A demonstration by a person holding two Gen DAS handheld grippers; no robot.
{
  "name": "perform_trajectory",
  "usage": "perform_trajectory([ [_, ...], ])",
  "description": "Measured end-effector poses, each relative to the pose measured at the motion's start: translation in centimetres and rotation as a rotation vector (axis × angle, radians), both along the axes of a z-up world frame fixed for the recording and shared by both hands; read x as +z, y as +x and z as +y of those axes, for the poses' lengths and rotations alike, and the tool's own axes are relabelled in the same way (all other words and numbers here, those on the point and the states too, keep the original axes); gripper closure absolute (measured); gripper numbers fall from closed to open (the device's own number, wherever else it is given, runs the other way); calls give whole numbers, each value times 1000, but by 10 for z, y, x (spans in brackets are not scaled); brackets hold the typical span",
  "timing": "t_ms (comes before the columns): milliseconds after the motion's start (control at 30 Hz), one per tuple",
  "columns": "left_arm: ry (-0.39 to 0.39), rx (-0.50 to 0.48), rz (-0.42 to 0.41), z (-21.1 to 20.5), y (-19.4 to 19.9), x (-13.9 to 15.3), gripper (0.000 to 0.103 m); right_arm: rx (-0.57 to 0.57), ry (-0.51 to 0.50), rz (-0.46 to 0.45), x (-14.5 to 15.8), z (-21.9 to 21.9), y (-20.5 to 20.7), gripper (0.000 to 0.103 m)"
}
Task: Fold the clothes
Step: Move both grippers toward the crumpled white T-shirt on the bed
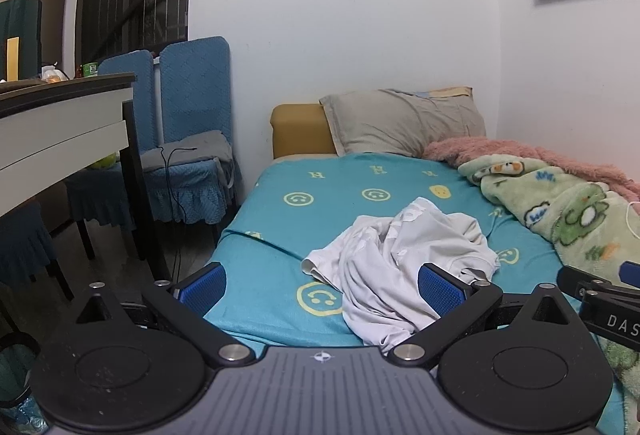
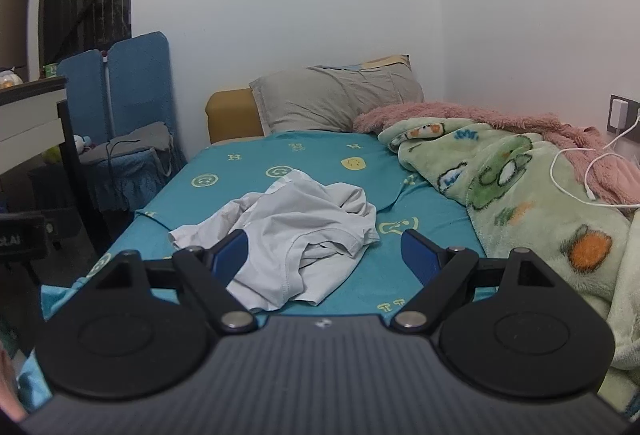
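Folding not begun — the white garment (image 1: 400,263) lies crumpled in a heap mid-bed on the teal sheet (image 1: 280,235), while the left hand-held gripper (image 1: 322,289) and right hand-held gripper (image 2: 326,255) hover before it, jaws spread, holding nothing.

Shirt (image 2: 292,235) crumpled mid-bed (image 2: 360,275) — blanket (image 2: 520,195) right, pillow (image 2: 336,103) behind

Your left gripper (image 1: 322,287) hangs above the bed's teal sheet (image 1: 280,227) with its blue pads wide apart — nothing between them. Ahead lies the crumpled white garment (image 1: 396,259), unfolded — your right gripper (image 1: 600,285) shows at the right edge.
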State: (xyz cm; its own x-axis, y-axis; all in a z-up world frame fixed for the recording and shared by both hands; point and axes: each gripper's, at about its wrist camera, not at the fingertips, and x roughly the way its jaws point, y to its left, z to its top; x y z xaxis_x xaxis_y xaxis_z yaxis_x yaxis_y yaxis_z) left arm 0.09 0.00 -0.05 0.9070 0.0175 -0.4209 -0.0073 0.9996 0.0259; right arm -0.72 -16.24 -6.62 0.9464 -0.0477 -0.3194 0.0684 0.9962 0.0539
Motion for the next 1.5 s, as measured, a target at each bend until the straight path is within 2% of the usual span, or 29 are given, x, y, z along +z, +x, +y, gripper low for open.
perform_trajectory([
  [133,12,7,11,0,4,-2,0,-11,2,11,-1,3,-5,18],
  [200,7,10,4,4,1,-1,0,-20,32,46,0,-4,2,18],
  [733,36,1,-17,-5,-7,0,0,-27,-5,15,3,1,-8,18],
  [1067,24,-14,-26,-4,-8,-2,0,-30,-4,9,5,-1,-9,18],
  [1233,31,-32,-35,-5,-10,-6,0,-70,-3,12,10,-7,-10,18],
  [1333,53,-32,-27,-11,-7,-14,0,-101,24,3,16,-17,-15,18],
  [1500,169,-51,6,-45,19,-39,1,-144,53,24,21,-40,-7,18],
])
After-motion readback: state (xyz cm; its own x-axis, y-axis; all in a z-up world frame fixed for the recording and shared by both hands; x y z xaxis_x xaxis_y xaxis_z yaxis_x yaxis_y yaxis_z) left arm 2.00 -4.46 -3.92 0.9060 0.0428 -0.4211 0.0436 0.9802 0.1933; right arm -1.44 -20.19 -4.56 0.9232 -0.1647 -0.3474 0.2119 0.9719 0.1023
